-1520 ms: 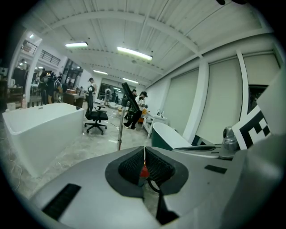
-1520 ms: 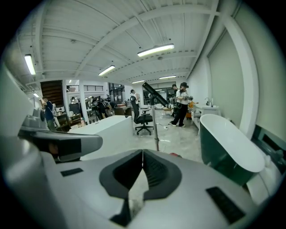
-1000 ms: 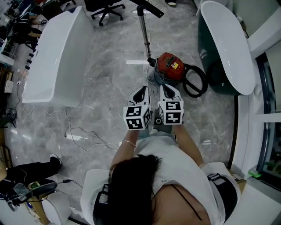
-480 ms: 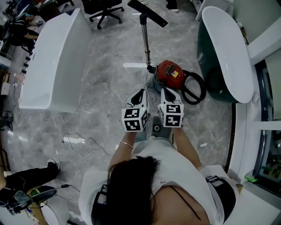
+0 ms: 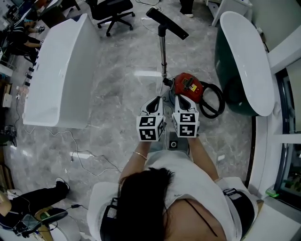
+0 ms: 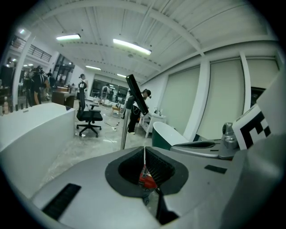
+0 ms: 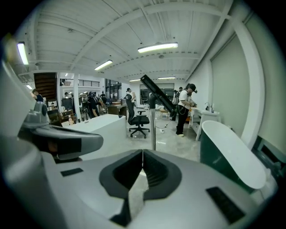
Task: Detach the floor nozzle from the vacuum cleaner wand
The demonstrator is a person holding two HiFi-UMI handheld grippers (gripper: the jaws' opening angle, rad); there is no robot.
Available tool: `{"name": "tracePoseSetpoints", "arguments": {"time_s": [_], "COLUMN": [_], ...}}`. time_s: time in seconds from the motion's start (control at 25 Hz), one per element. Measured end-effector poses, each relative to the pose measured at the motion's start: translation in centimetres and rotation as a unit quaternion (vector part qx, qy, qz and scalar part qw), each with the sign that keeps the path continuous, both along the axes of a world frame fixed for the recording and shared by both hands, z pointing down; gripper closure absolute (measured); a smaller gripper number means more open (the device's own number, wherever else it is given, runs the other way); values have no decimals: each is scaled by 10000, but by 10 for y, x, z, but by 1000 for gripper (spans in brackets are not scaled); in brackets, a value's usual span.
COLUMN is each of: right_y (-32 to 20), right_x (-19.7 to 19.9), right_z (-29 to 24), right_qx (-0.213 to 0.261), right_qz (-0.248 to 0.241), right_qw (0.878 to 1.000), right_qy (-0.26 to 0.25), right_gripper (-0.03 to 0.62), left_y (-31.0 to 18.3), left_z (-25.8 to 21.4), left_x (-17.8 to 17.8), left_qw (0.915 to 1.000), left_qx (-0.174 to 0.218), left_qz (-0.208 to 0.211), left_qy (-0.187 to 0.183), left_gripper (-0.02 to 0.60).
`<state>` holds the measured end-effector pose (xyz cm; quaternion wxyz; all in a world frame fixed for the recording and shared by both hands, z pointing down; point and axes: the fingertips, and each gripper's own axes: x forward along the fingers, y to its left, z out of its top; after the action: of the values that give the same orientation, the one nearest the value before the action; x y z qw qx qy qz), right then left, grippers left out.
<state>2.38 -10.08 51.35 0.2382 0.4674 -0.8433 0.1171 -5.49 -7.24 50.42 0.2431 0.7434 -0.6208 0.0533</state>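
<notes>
A red canister vacuum cleaner (image 5: 188,86) with a black coiled hose (image 5: 212,100) lies on the grey marble floor. Its metal wand (image 5: 163,52) stands up from it, and the black floor nozzle (image 5: 167,23) sits tilted on the wand's top end. The nozzle (image 6: 136,94) (image 7: 159,99) and wand (image 7: 153,129) show ahead in both gripper views. My left gripper (image 5: 152,104) and right gripper (image 5: 181,102) are side by side just short of the vacuum. Both are shut with nothing between their jaws. Through the left jaws a bit of the red body (image 6: 145,178) shows.
A long white counter (image 5: 61,61) stands at the left and a white and dark green bathtub (image 5: 244,52) at the right. A black office chair (image 5: 110,8) is at the far side. Cables (image 5: 87,155) trail on the floor at the left. People stand in the background.
Both grippers have travelled forward together, side by side, closer to the red vacuum and its wand. Their jaws stayed shut.
</notes>
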Motion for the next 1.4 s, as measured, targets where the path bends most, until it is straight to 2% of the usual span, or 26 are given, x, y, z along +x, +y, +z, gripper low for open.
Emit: {"name": "tracePoseSetpoints", "arguments": {"time_s": [0.12,0.32,0.76,1.4], "right_y": [-9,-30,-57,-88], "right_x": [-12,-21,-37,-55], "right_z": [-1,-4,-3,-5], "right_qx": [-40,-71,-44,29], "right_qz": [25,78,375,648], "right_qw": [10000,9999,9992,9977], "right_qy": [-27,-74,-132,-182], "right_gripper": [579,579,579,579], "left_y": [-11,-34,-64,-91], "left_z": [0,4,-2,-1], "left_x": [-9,-27,-34,-70], "left_qw": [9999,9998,9979,9979], "left_qx": [22,-25,97,182], "left_qz": [153,178,645,607], "left_qy": [22,42,-35,89], "left_gripper": [569,569,569,569]}}
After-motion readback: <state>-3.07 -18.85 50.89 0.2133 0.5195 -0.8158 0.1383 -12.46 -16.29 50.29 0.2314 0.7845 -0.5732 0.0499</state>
